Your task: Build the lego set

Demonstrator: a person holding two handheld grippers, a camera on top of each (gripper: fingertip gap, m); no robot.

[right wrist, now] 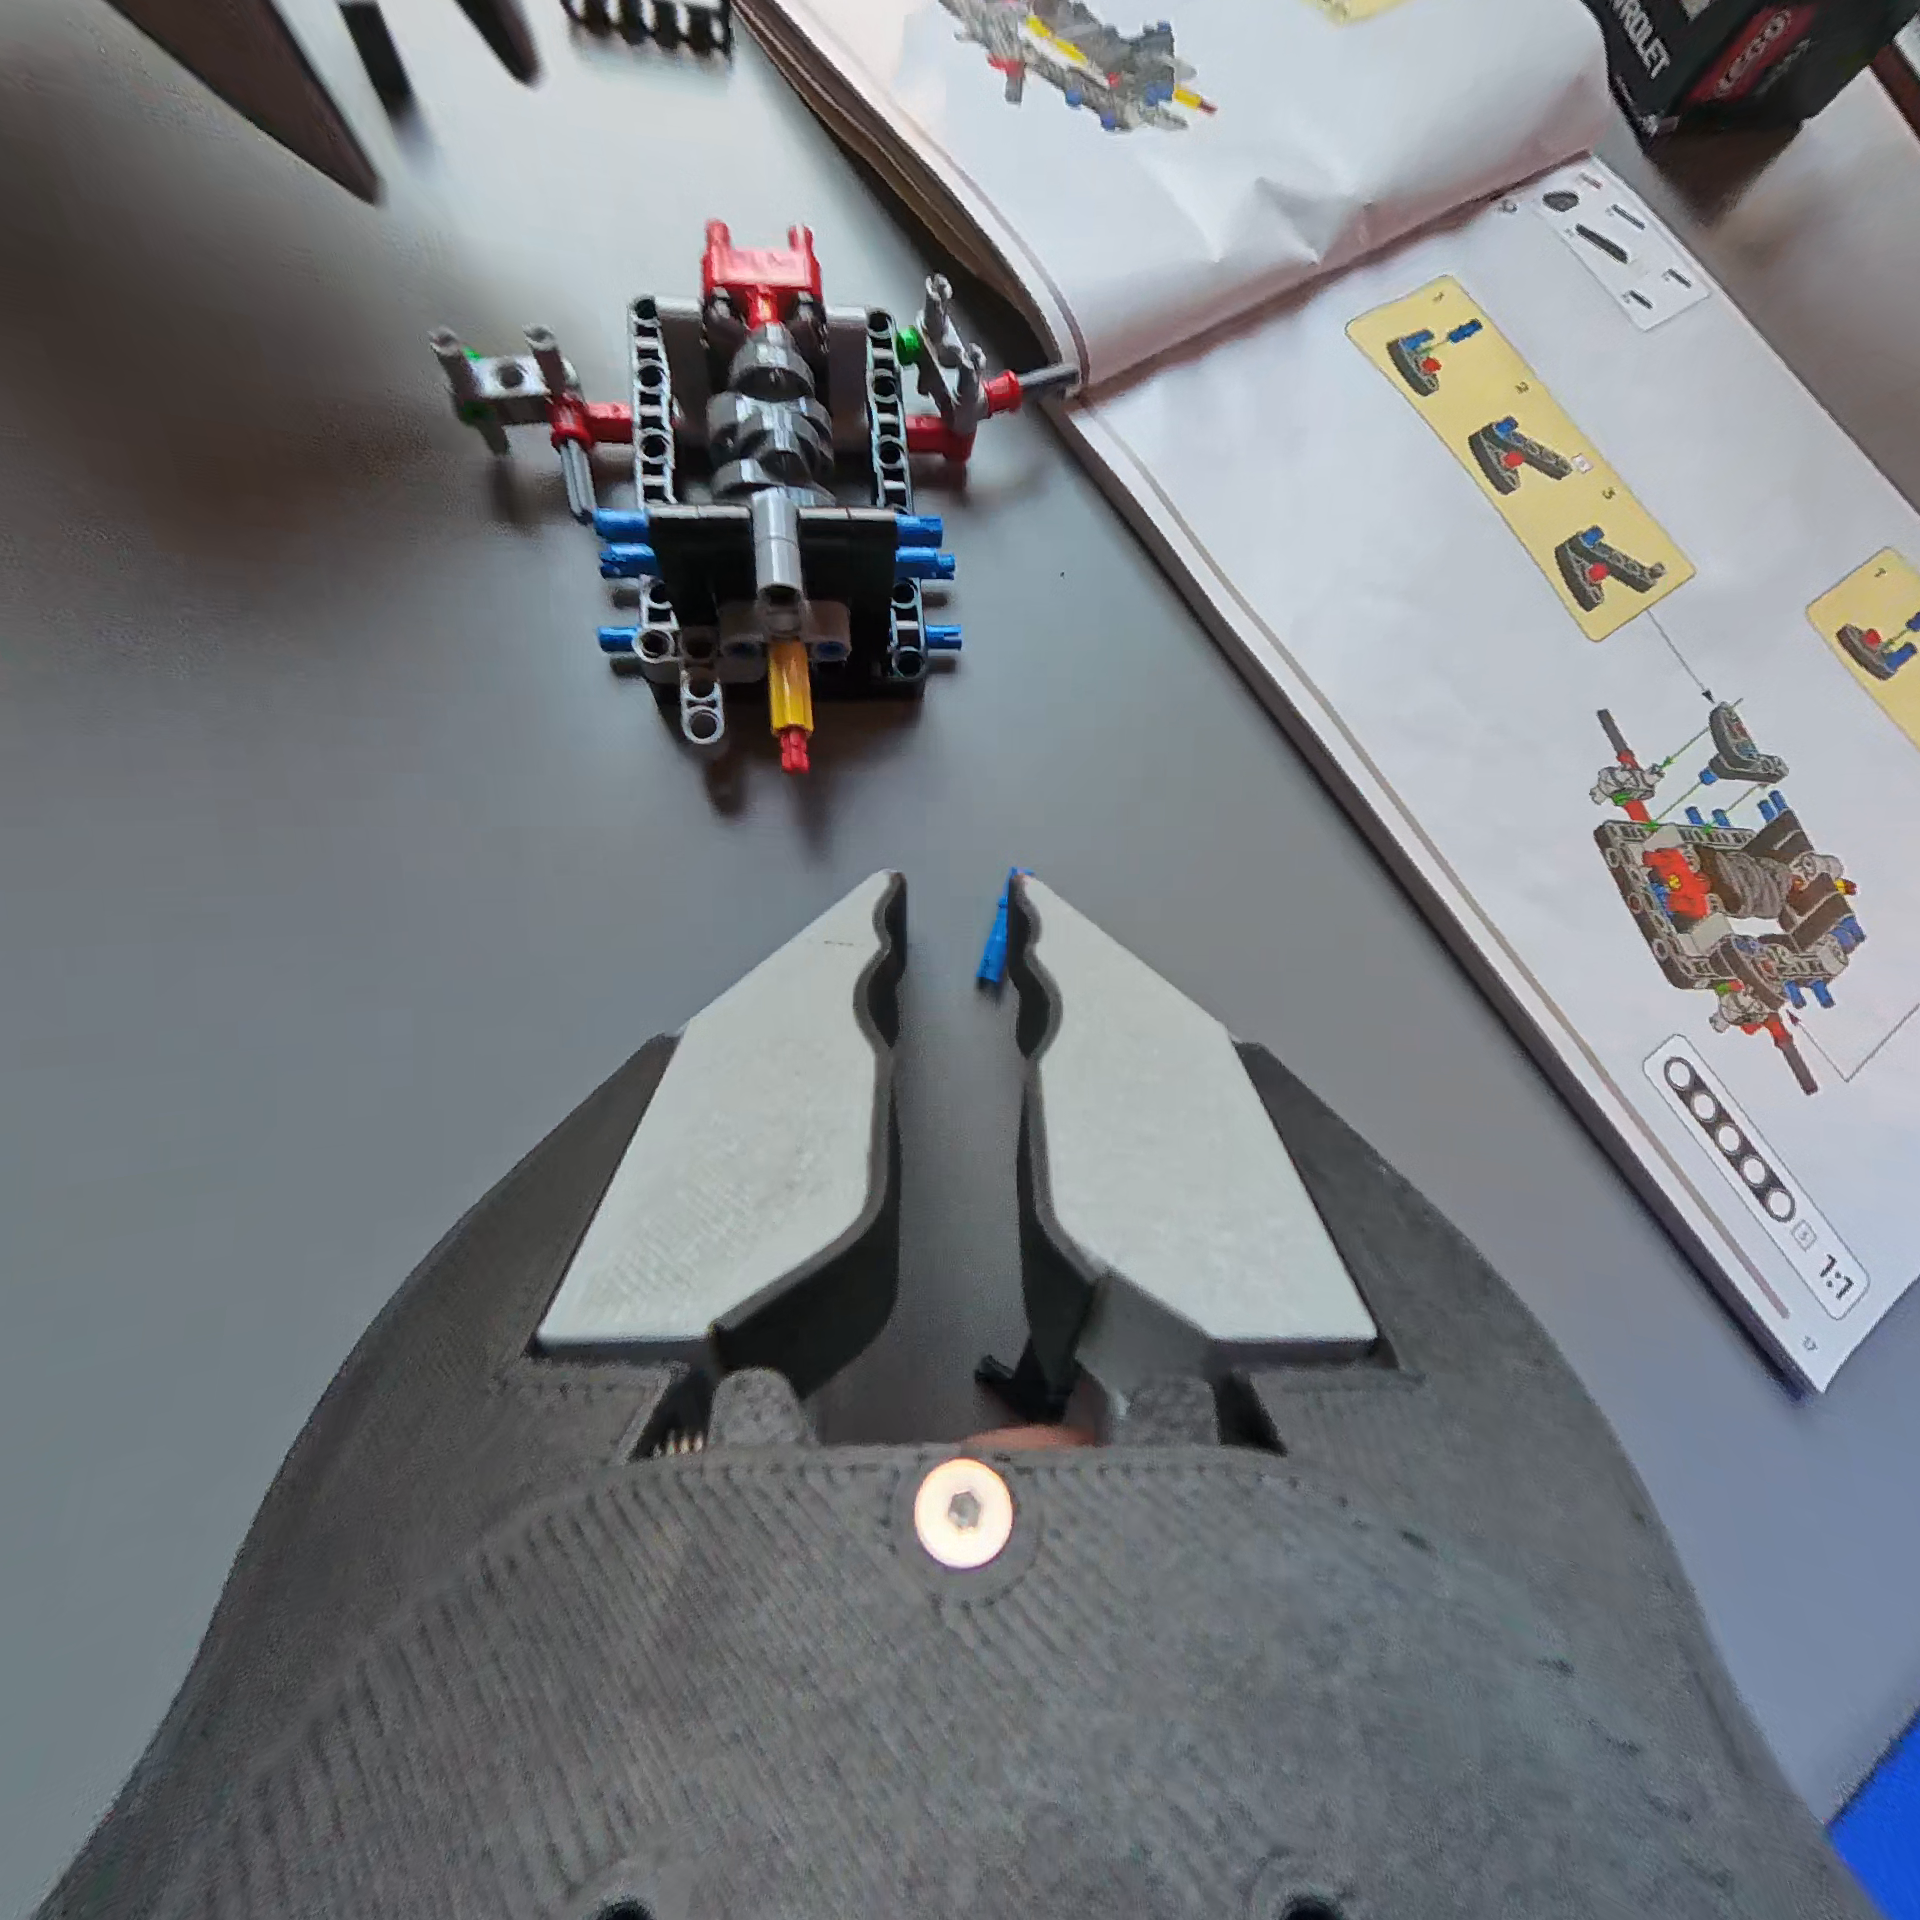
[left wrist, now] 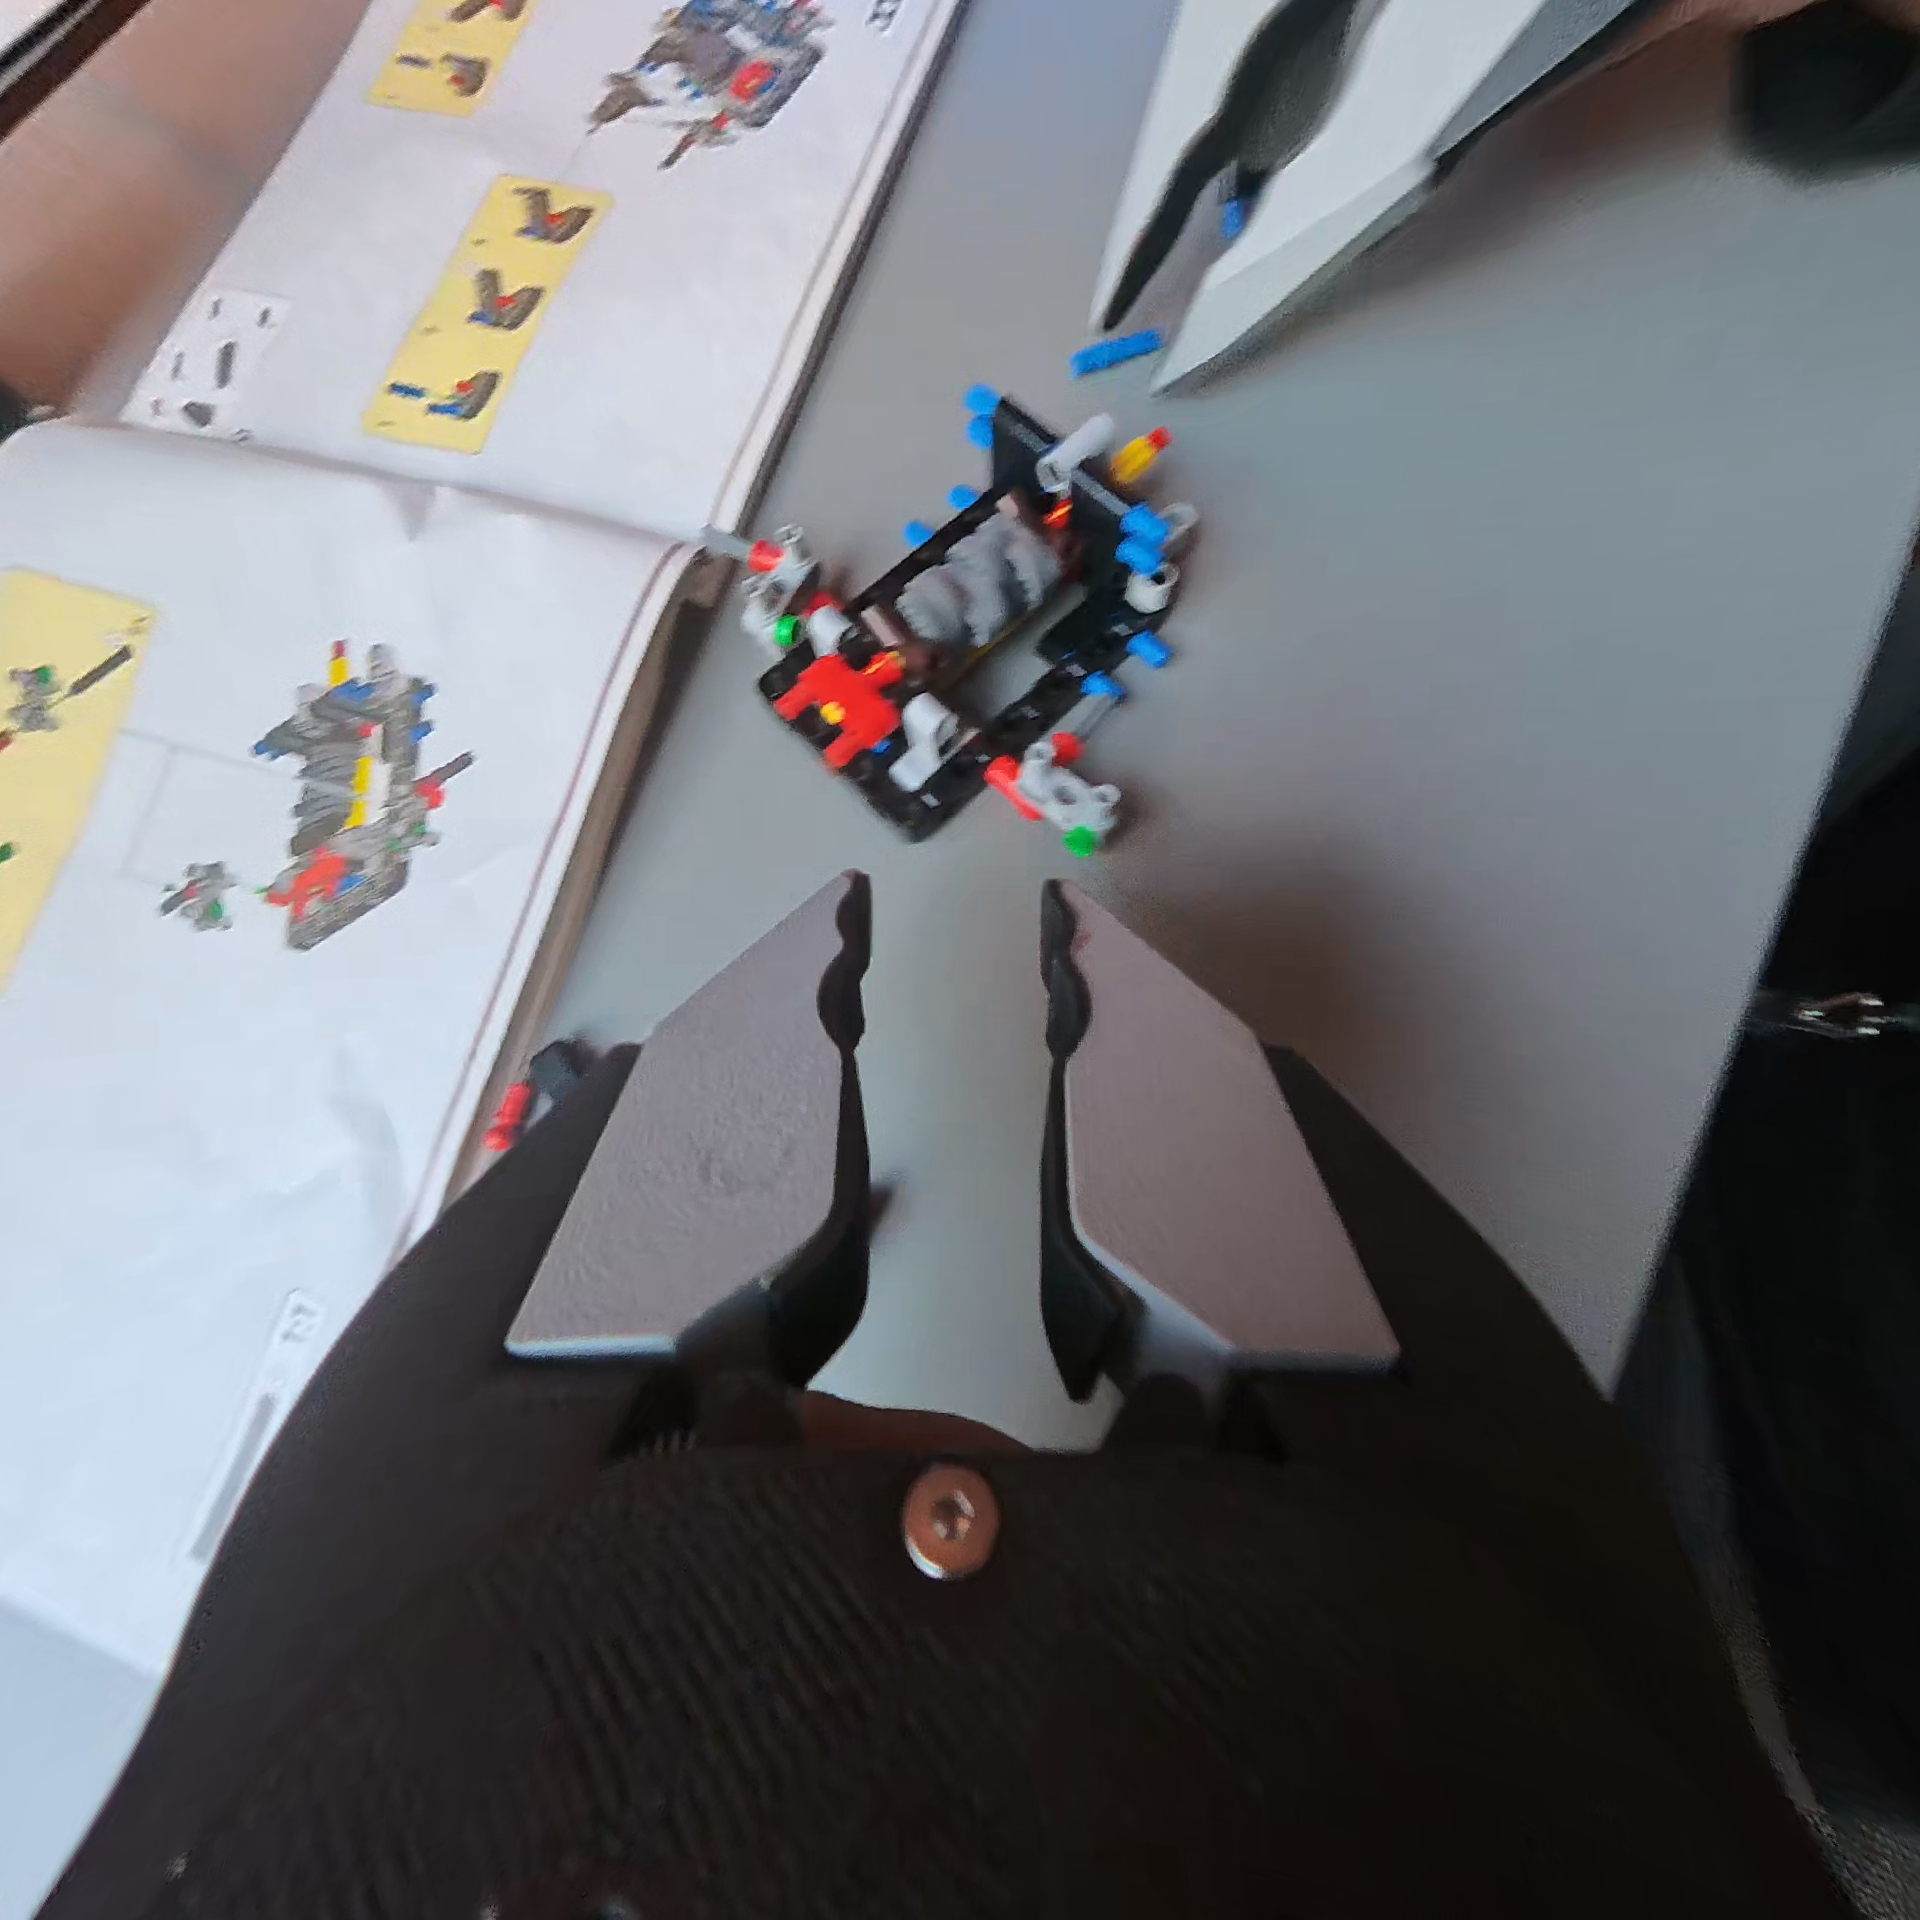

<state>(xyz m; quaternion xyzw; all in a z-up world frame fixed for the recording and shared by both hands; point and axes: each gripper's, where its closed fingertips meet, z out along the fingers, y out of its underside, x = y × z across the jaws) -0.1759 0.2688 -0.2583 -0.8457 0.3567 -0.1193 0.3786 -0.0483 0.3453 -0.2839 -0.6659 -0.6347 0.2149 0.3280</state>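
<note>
The partly built Lego frame is black, with a grey gear core, a red block and blue pins, and stands on the grey table. It also shows in the right wrist view. My left gripper is open and empty, just short of the frame. My right gripper is open, a little short of the frame's yellow axle end. A small blue pin lies against the inner side of its right finger; the jaws do not pinch it. The right gripper also shows far off in the left wrist view, with a blue piece at its tips.
The open instruction booklet lies beside the frame and also shows in the right wrist view. Small red and black loose parts lie at the booklet's edge. A black box stands at the far right. The table edge runs on the right.
</note>
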